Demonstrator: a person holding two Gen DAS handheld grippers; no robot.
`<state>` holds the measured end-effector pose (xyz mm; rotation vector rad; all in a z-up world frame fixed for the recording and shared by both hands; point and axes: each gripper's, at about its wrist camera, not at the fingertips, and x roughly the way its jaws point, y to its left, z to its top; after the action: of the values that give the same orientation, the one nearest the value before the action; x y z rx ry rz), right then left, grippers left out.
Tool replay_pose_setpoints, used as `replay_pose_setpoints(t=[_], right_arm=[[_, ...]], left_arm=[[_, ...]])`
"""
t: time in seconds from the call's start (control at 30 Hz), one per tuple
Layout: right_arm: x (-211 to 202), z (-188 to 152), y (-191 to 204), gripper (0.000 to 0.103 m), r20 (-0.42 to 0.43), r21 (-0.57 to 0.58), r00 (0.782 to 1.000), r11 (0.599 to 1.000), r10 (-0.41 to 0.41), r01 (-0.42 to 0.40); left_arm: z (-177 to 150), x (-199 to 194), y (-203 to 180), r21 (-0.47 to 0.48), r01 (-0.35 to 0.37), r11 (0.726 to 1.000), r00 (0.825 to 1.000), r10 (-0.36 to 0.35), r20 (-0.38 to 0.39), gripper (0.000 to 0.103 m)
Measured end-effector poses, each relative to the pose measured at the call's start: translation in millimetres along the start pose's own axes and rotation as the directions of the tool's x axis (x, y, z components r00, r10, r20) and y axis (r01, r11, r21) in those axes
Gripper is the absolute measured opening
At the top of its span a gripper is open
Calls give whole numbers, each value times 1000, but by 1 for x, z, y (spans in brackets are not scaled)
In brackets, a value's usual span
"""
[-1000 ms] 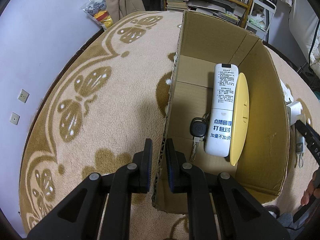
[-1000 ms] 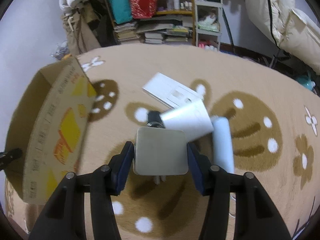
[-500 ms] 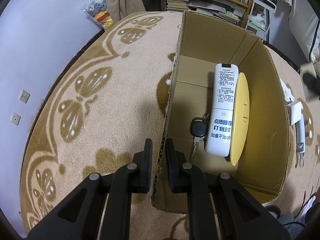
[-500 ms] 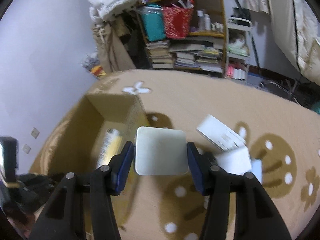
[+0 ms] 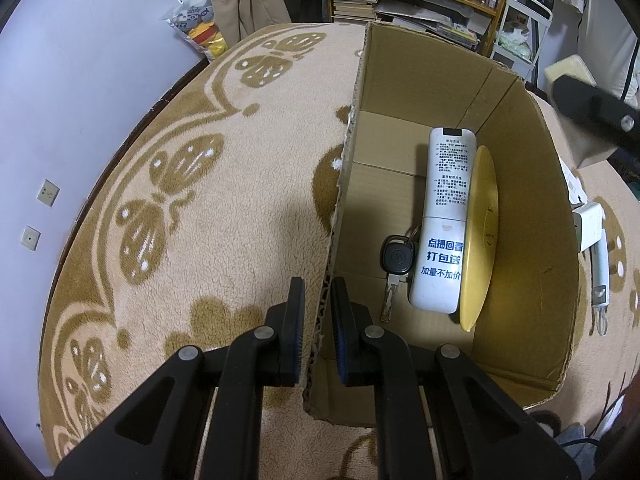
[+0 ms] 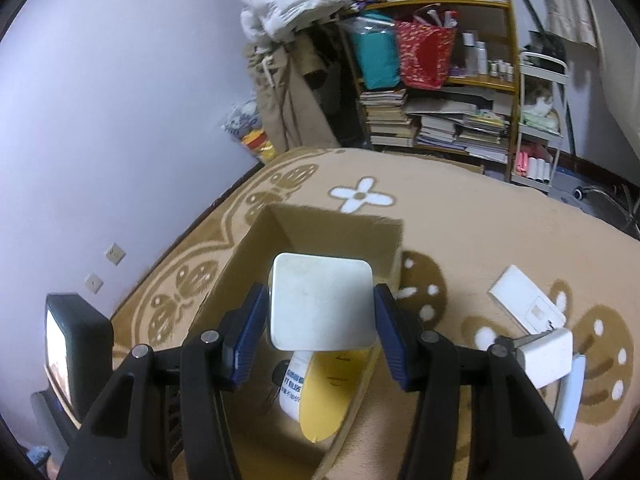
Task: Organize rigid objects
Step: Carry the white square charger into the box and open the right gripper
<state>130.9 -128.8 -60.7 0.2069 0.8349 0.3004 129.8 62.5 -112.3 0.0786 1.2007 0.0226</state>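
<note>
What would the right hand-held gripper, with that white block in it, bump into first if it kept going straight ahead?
Probably the inside of the cardboard box: the right hand-held gripper, clamped on the white block, points down into it, toward its floor or far wall. Depth is unclear.

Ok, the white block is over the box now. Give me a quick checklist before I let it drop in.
1. Right gripper clamped on the white block: ok.
2. Block over the cardboard box opening: ok.
3. Left gripper pinching the box's left wall to steady it: ok.
4. Free floor in the box left of the remote, yellow disc and key: ok.
5. Block clear of the box rim on the way down: cannot tell.
</note>
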Motion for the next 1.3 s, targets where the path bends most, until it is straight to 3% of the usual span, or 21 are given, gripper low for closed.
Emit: replay_pose_setpoints(t=[0.63, 1.2, 1.3], right_arm=[[25, -19, 12, 58, -86, -42, 996, 999, -26, 22], [15, -22, 7, 58, -73, 0, 997, 1000, 4, -4], [7, -19, 4, 62, -71, 9, 997, 1000, 7, -6]], left_arm=[[1, 0, 1, -2, 3, 1000, 1000, -3, 2, 13], [0, -2, 1, -5, -1, 1000, 1000, 1, 3, 13], [-1, -3, -1, 0, -10, 1000, 1000, 10, 5, 13]])
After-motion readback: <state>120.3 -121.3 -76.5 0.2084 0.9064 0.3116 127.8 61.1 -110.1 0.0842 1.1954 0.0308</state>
